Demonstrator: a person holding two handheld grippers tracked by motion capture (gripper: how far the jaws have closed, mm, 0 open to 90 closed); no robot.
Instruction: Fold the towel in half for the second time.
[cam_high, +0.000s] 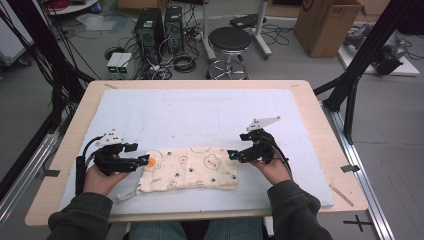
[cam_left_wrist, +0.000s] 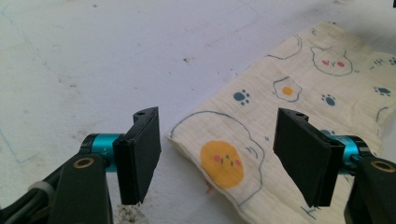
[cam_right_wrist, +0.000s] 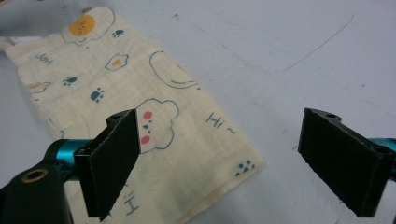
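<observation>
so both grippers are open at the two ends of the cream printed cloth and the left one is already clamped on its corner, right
Not quite. The left gripper is open too, jaws standing apart over the corner of the cream printed cloth without clamping it, as the left gripper view shows. The right gripper is open at the other end.

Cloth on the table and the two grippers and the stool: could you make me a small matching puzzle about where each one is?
Things:
1. cloth
2. left gripper
3. right gripper
4. stool

Places:
A. on the floor beyond the table
B. open at the cloth's egg-print end
C. flat on the white mat
D. open at the cloth's other end

Pairs: 1-C, 2-B, 3-D, 4-A
</observation>
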